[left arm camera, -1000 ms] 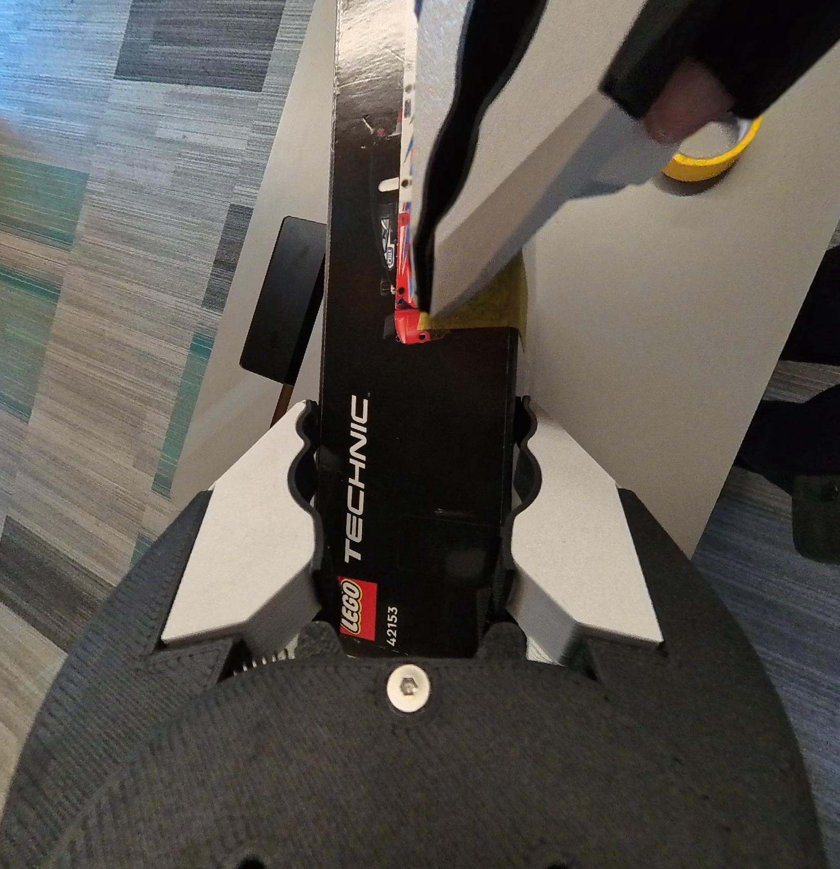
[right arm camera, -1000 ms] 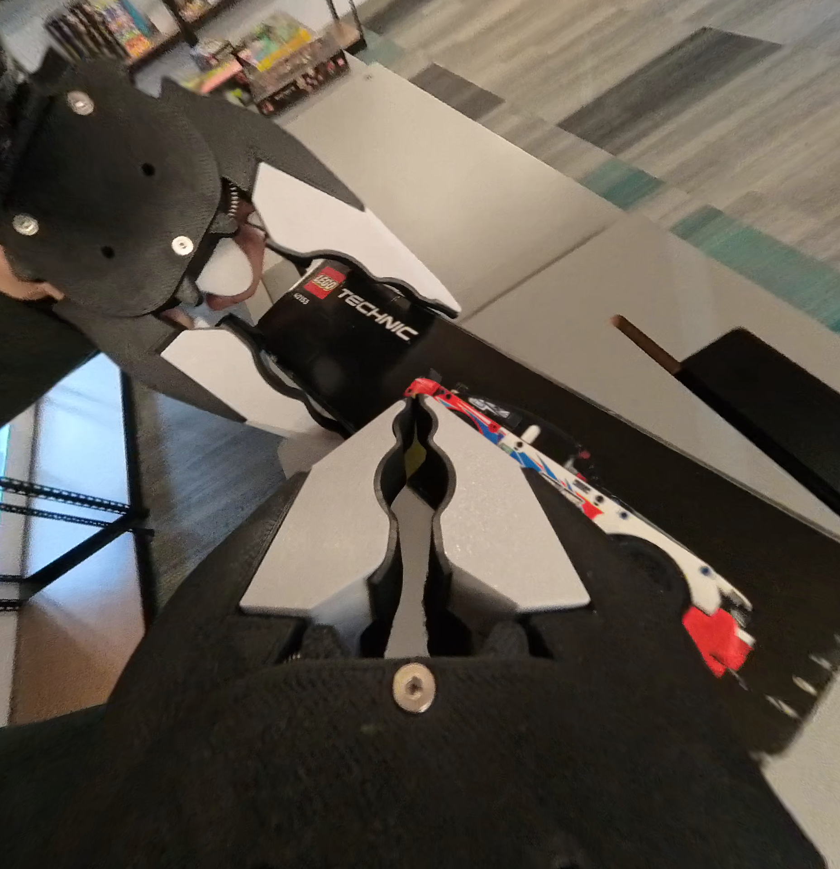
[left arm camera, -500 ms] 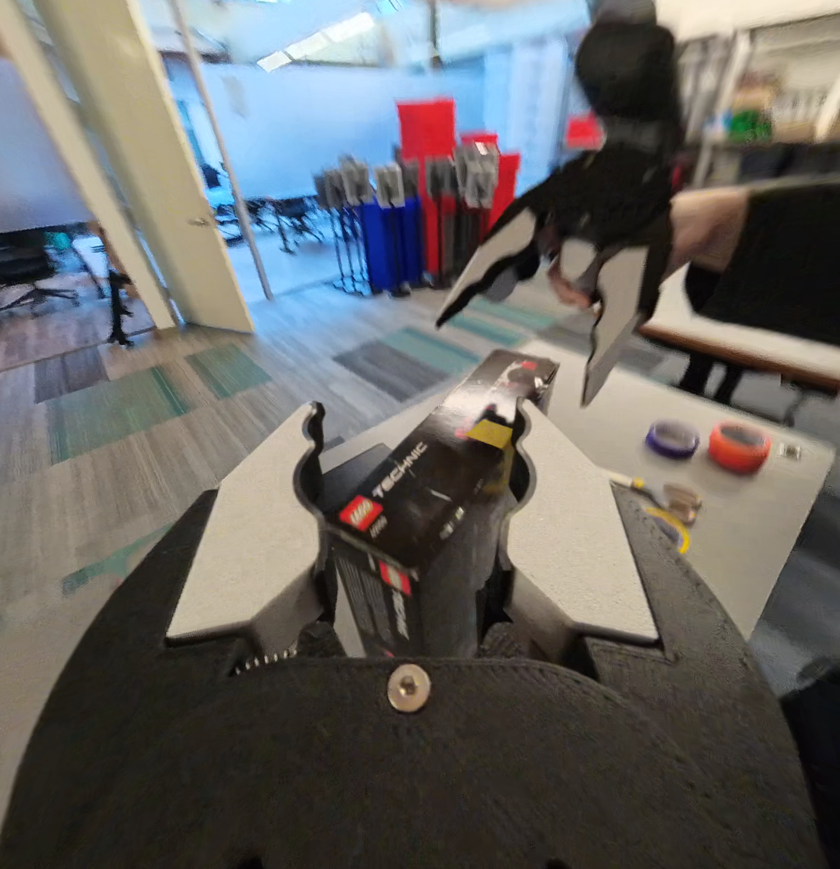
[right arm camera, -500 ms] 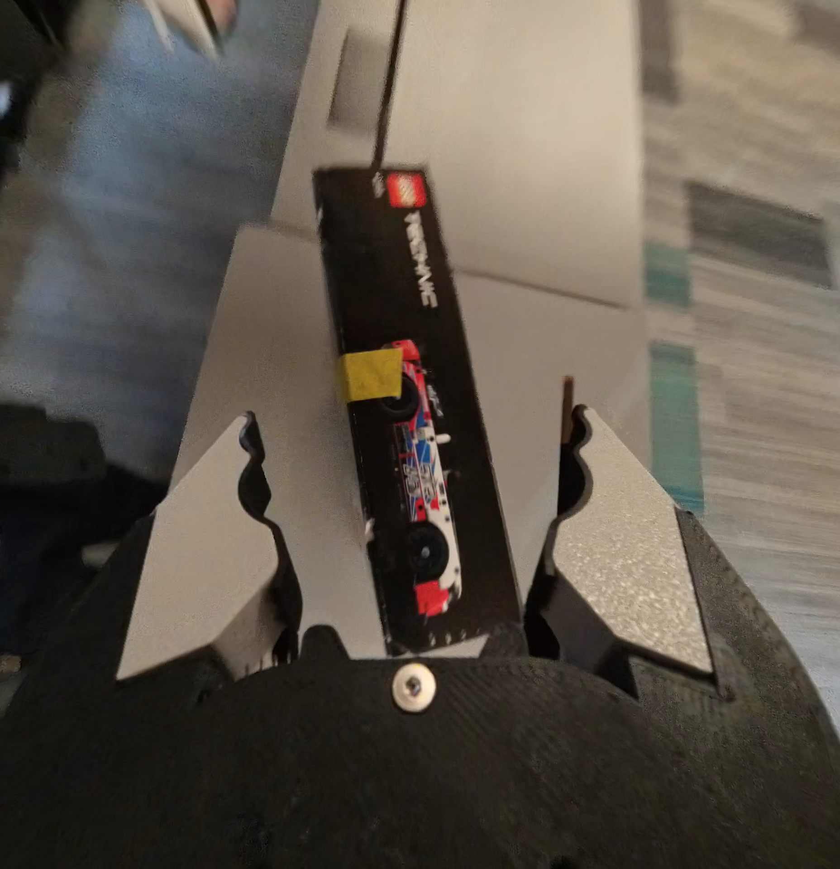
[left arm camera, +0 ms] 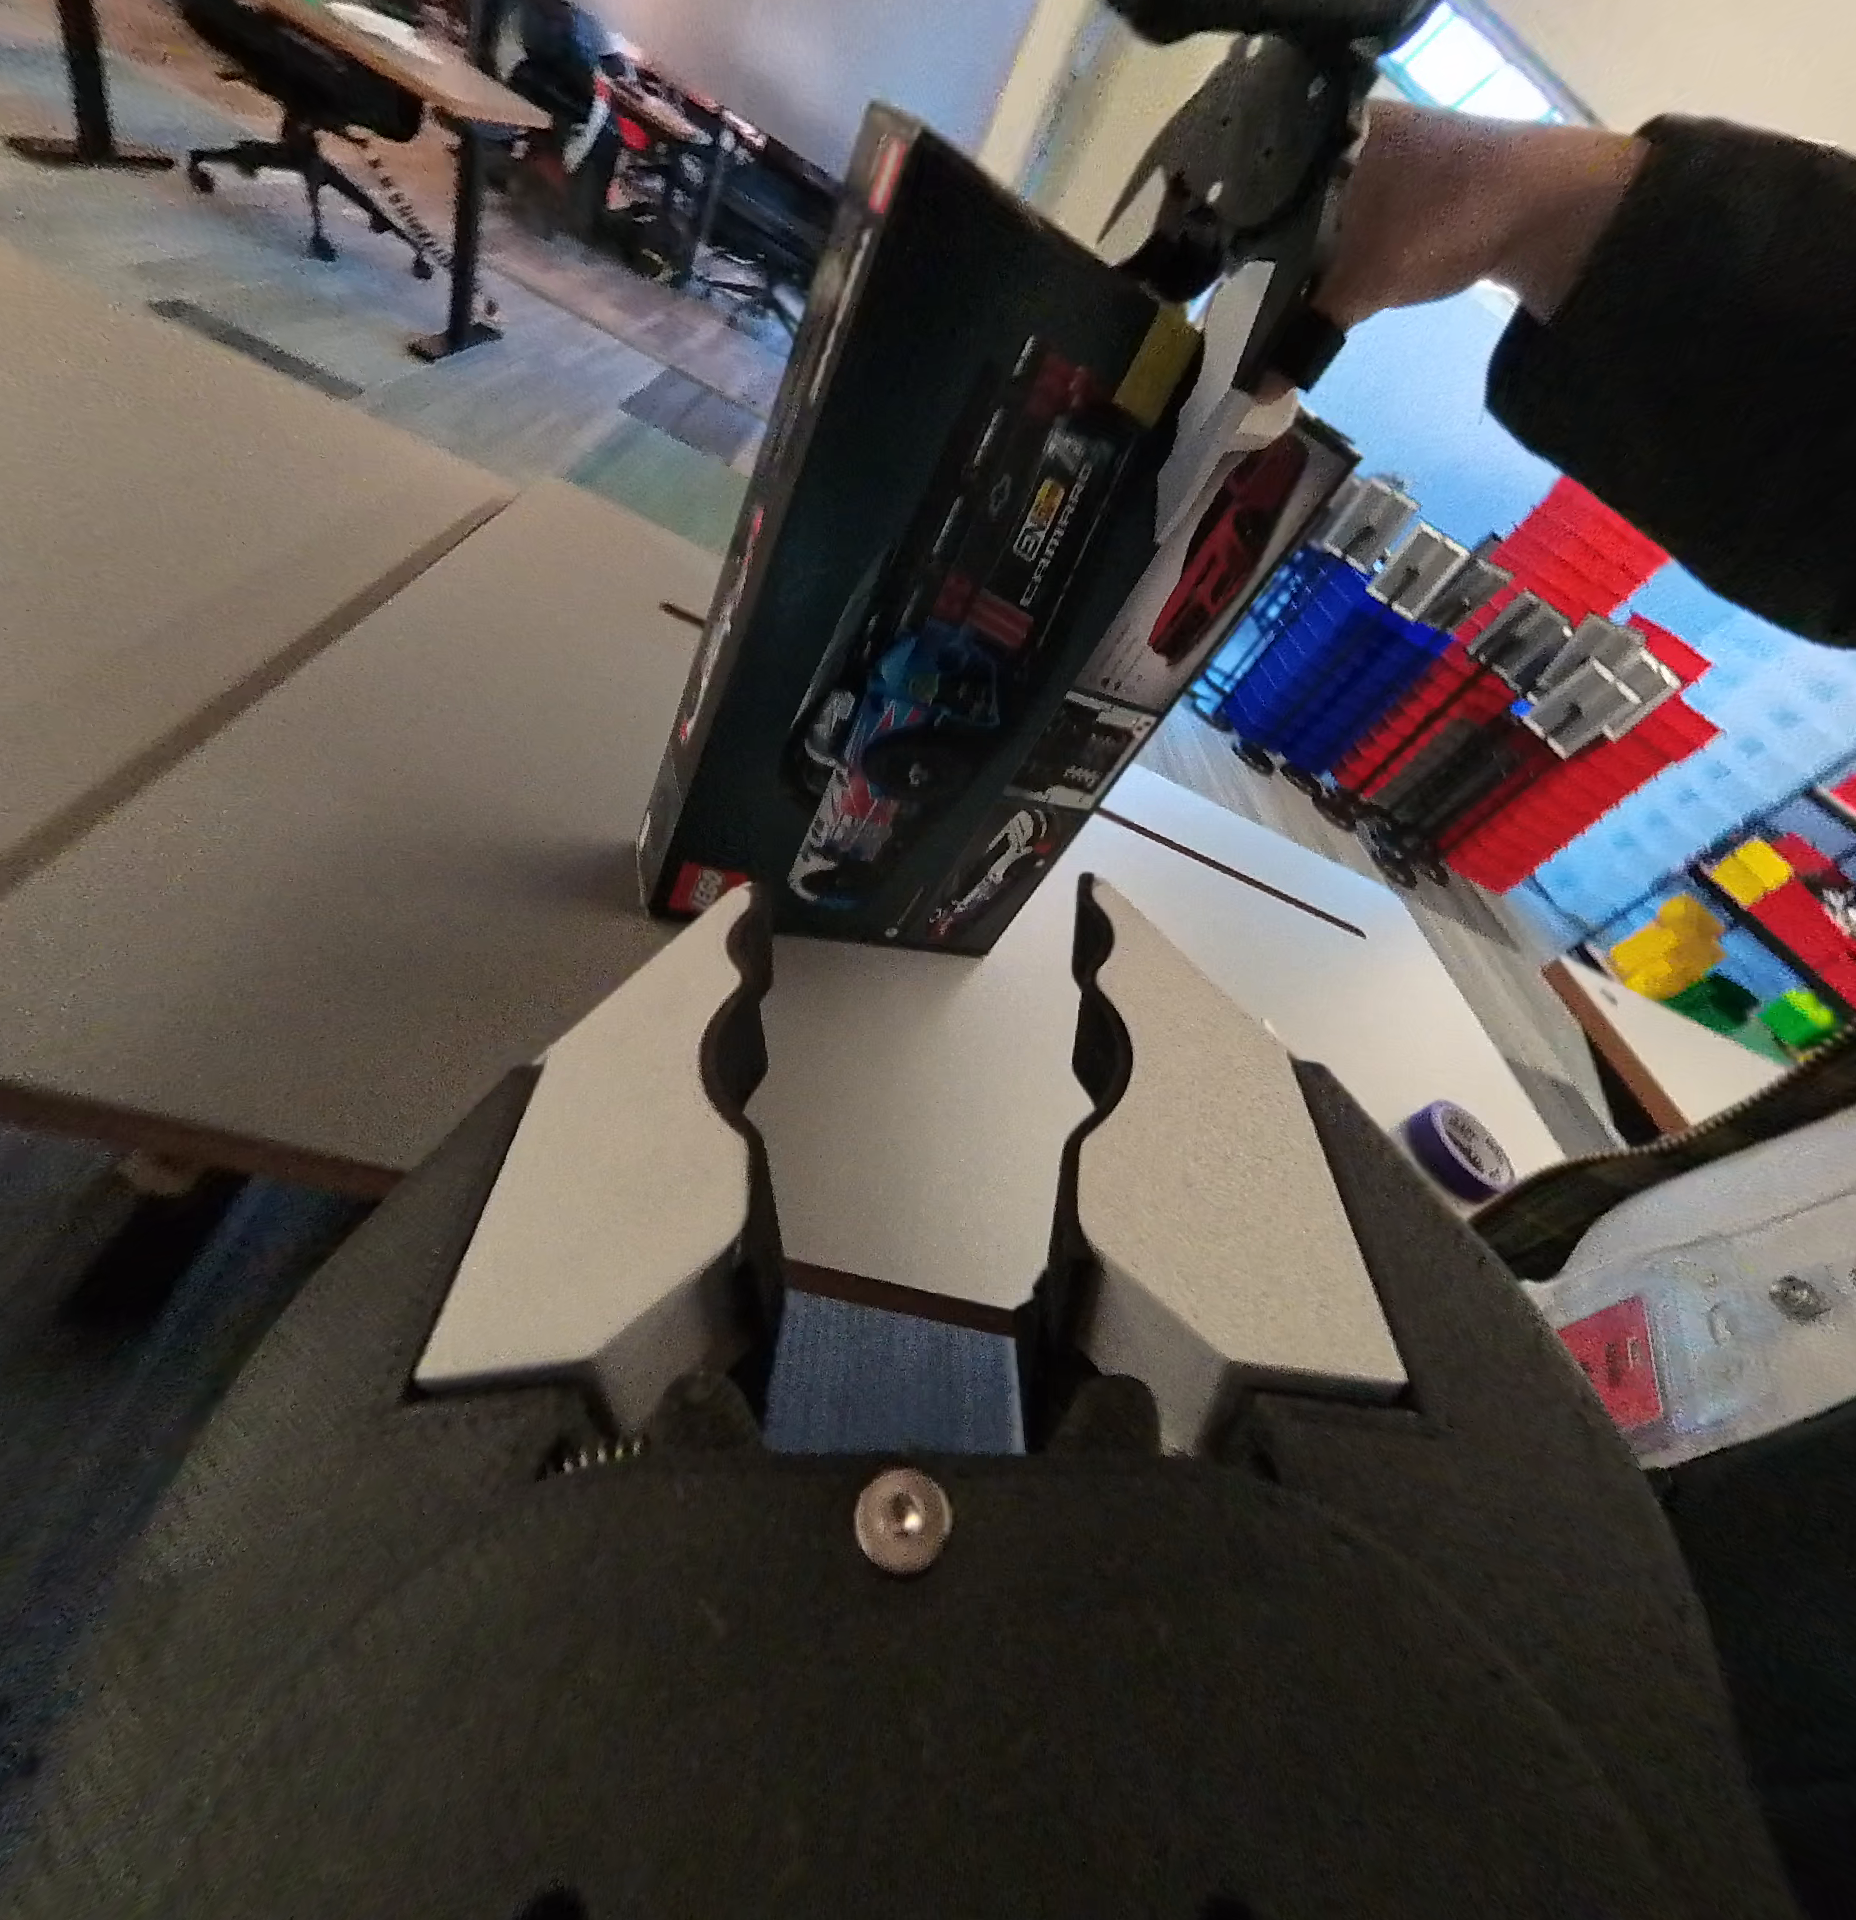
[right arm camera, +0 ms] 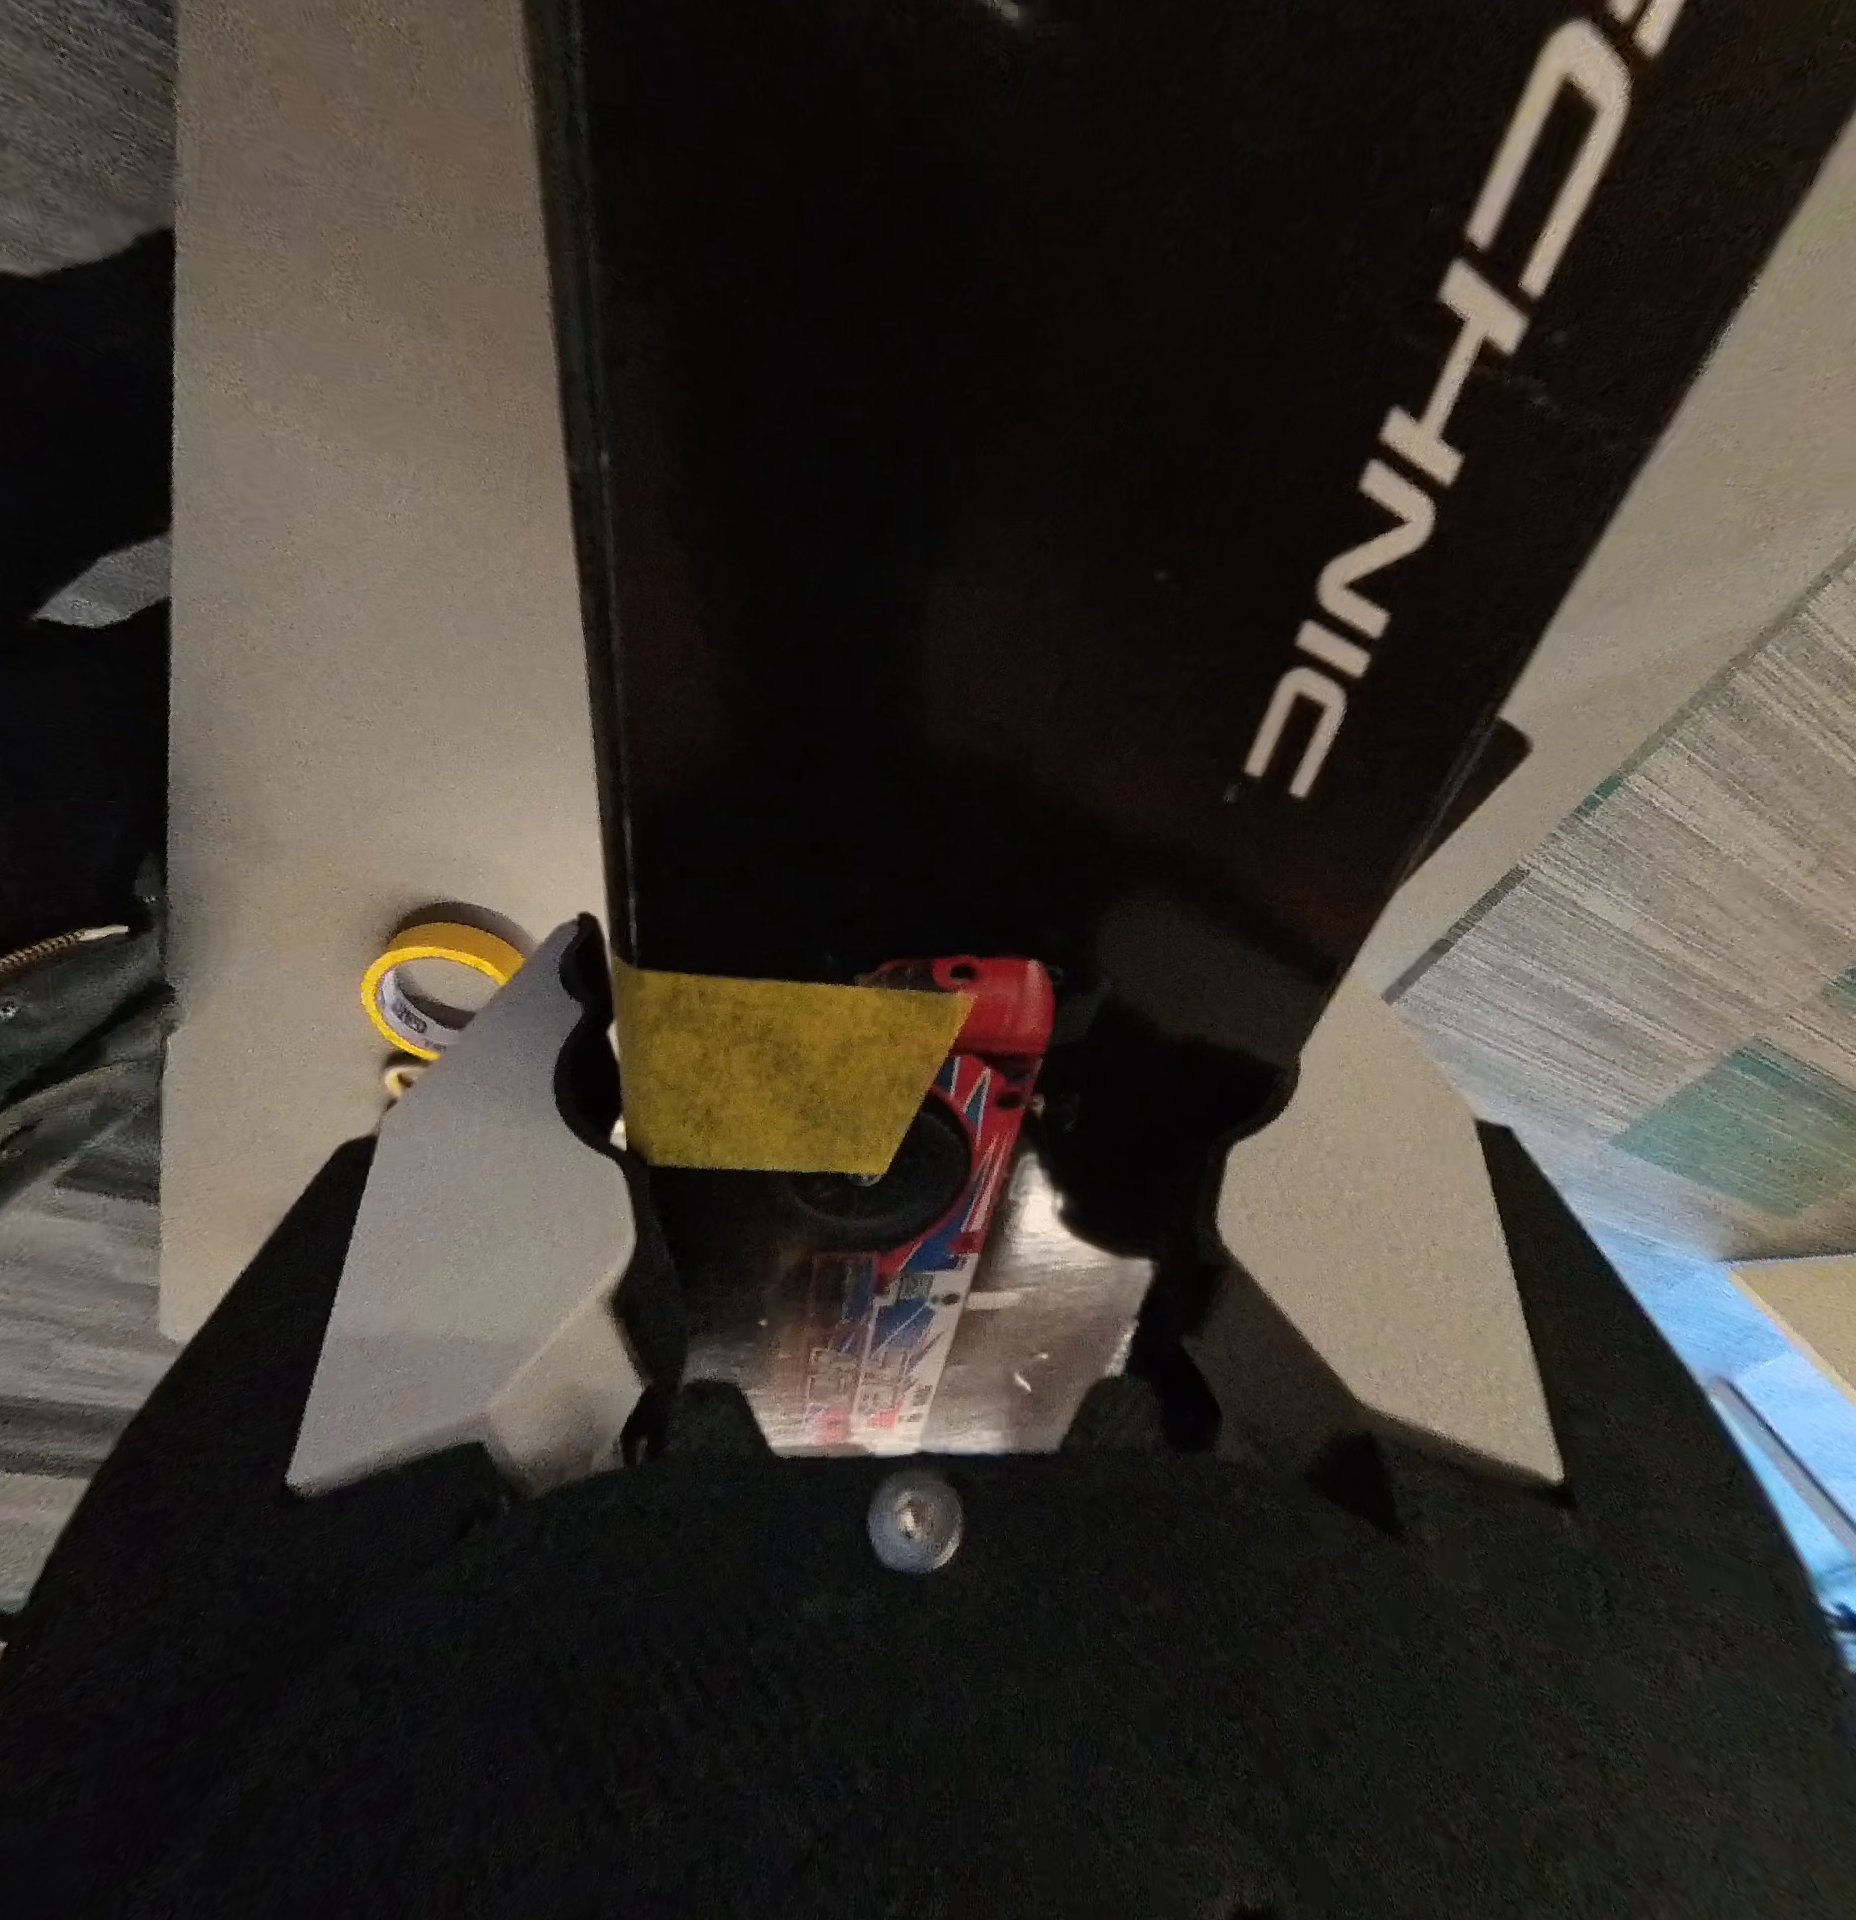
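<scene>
Gripping the black box (right arm camera: 1007, 520) top, right tool (right arm camera: 830, 1039) closed on it; left tool (left arm camera: 919, 935) empty, half open

right claw (right arm camera: 908, 1049) astride black box (right arm camera: 955, 468), yellow tape (right arm camera: 778, 1075)

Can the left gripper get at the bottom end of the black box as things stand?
Probably yes. The left gripper is open and empty, and the black box stands on end on the table just beyond its fingertips. Only bare tabletop lies between them. The right gripper holds the top end, not the bottom.
</scene>
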